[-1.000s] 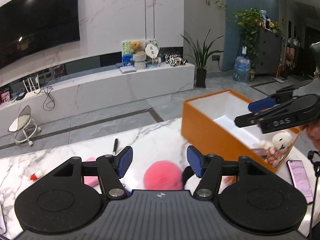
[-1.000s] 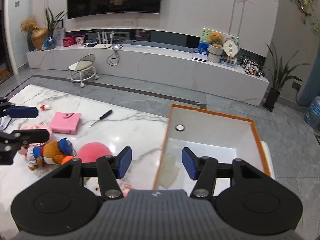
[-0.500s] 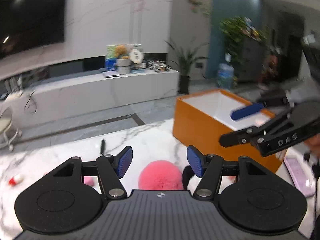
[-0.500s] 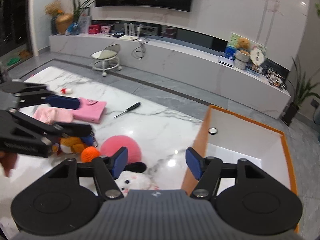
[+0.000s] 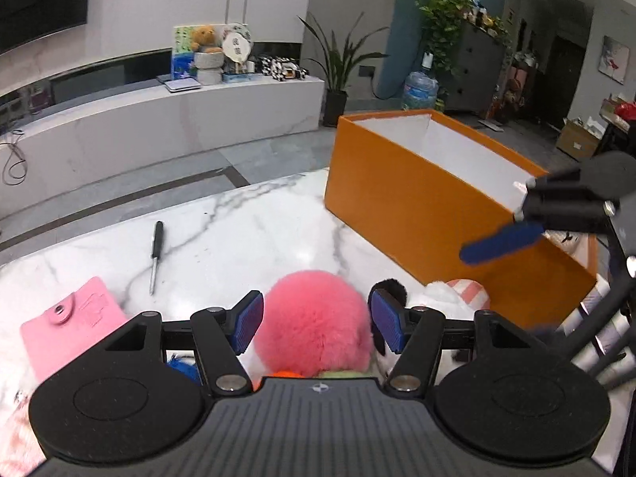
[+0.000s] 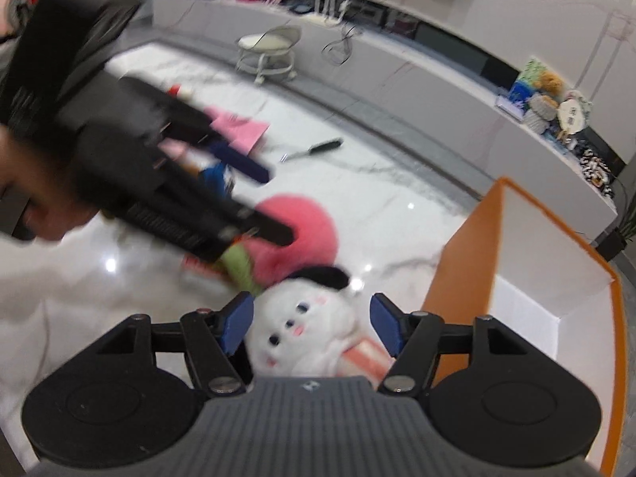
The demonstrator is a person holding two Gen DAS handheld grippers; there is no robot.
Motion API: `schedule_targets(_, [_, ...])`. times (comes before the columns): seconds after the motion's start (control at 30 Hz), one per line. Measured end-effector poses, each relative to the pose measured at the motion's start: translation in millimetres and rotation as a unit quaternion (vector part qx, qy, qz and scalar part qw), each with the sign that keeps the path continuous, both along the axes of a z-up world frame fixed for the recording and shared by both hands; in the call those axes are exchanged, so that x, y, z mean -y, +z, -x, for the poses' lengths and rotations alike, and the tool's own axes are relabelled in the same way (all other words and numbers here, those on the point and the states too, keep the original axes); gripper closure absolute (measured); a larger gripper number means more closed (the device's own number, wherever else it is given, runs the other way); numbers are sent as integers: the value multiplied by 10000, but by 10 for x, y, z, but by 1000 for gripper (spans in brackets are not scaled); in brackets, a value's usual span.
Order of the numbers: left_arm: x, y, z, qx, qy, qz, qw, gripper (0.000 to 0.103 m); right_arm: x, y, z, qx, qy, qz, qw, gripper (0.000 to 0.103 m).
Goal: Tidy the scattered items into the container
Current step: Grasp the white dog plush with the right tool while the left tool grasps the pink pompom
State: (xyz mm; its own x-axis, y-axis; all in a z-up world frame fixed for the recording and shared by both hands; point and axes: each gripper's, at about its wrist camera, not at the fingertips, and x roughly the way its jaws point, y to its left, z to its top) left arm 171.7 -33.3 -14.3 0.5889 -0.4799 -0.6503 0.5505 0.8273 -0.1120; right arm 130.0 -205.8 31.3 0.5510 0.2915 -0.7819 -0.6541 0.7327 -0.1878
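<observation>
My left claw (image 5: 316,324) lowered, unclenched astride pink pompom (image 5: 312,320); right claw (image 6: 308,324) swung off orange box (image 6: 461,262), unclenched, seemingly over white plush (image 6: 306,326); both grabs pending

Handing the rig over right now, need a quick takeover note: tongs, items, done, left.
Left tongs: open, straddling the pink pompom, no squeeze visible.
Right tongs: open, around the white plush, not gripping.
Orange box: beside both toys on the table; little of its inside shows.
Left on the table: pink pouch, screwdriver, both toys, more plush under the left tongs.
</observation>
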Motion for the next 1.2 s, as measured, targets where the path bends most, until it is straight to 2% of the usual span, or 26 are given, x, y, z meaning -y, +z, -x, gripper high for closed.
schedule_targets(0.1, [27, -92, -89, -148, 12, 43, 9999, 32, -43, -146, 12, -126, 132, 225, 9996, 33])
schedule_targets(0.27, [55, -239, -161, -344, -45, -29, 9994, 28, -81, -289, -21, -180, 224, 371, 9989, 21])
schedule_targets(0.37, [62, -296, -188, -469, -12, -28, 9989, 26, -110, -326, -47, -154, 281, 431, 9986, 19])
schedule_targets(0.47, [84, -349, -207, -542, 9, -84, 9985, 26, -184, -388, -9, 47, 538, 744, 9958, 17])
schedule_targets(0.57, [108, -373, -209, -522, 1, -170, 9985, 26, -260, -463, 75, 354, 926, 1230, 9874, 14])
schedule_targets(0.73, [140, -381, -196, -525, 20, -248, 9983, 26, -368, -718, 215, 865, 1443, 2244, 9599, 8])
schedule_targets(0.8, [161, -381, -185, -532, 19, -336, 9980, 26, -393, -742, 222, 935, 1476, 2348, 9562, 8])
schedule_targets(0.9, [180, -376, -168, -571, -18, -403, 9976, 34, -405, -739, 202, 960, 1432, 2405, 9552, 10])
schedule_targets(0.97, [184, -365, -164, -628, -20, -396, 9972, 40, -411, -734, 186, 976, 1392, 2461, 9542, 22])
schedule_targets(1.07, [171, -333, -150, -656, -19, -342, 9973, 46, -405, -693, 140, 933, 1301, 2427, 9568, 24])
schedule_targets(1.2, [150, -286, -138, -613, 0, -272, 9977, 51, -373, -602, 75, 773, 1073, 2211, 9662, 27])
